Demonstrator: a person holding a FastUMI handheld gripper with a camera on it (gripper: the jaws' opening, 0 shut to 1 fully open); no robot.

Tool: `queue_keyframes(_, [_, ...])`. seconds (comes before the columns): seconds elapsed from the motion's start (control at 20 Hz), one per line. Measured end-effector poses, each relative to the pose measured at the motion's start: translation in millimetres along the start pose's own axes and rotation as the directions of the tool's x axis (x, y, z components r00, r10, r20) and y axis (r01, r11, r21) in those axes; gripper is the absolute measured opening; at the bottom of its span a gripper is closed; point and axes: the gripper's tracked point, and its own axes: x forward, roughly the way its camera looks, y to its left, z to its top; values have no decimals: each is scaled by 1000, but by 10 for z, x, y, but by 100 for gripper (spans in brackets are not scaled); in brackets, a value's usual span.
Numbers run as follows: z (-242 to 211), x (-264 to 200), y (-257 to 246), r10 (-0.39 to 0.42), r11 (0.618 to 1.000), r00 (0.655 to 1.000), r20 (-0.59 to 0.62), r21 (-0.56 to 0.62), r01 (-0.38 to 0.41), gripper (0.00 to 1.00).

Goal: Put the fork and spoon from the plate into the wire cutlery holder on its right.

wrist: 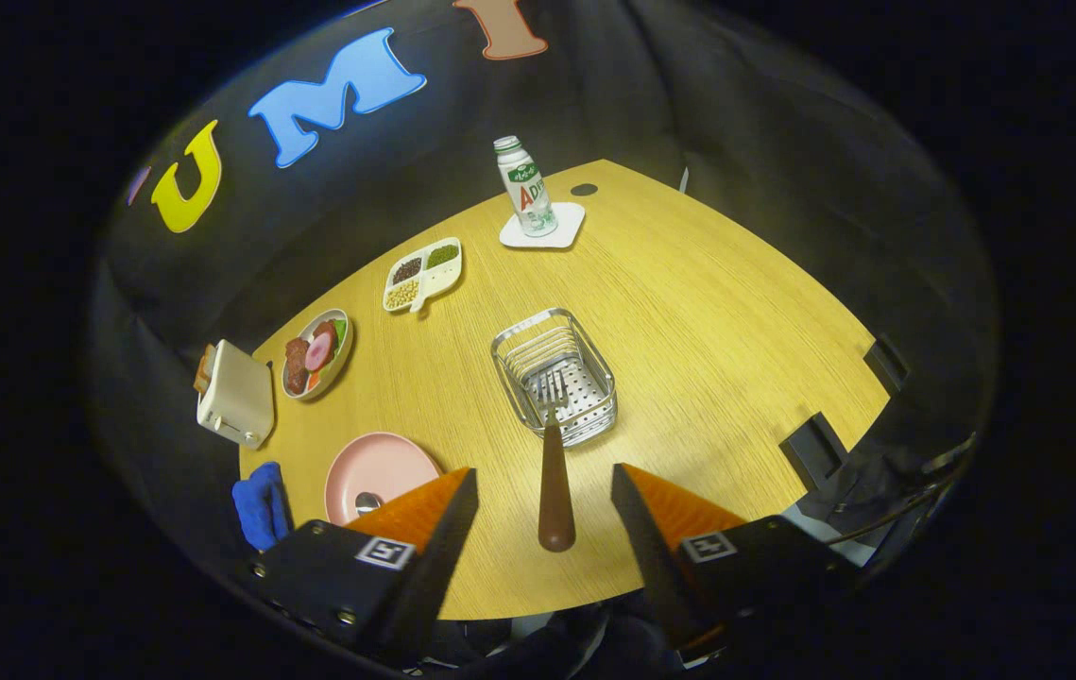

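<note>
The wire cutlery holder (556,373) stands mid-table, just beyond my fingers. The fork (555,472) has a brown handle; its tines reach into the holder over the near rim. Its handle points back toward me, in the gap between the fingers. My gripper (543,470) is open, and neither finger touches the fork. I cannot tell whether the fork leans on the rim or is in the air. The pink plate (391,463) sits to the left of the holder. On it the spoon (367,501) shows its bowl; the left finger hides the rest.
A blue cloth (259,505) and a cream toaster (233,395) lie left of the plate. Further back are a plate of food (315,354), a divided dish (422,272) and a bottle (526,187) on a white coaster. Black clamps (816,446) grip the table's right edge.
</note>
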Motion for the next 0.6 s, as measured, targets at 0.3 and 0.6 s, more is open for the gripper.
queue_keyframes(0.3, [-44, 59, 55, -2, 1000, 1000, 8, -10, 2, 100])
queue_keyframes(0.6, [-68, 52, 159, 13, 1000, 1000, 5, -23, -13, 99])
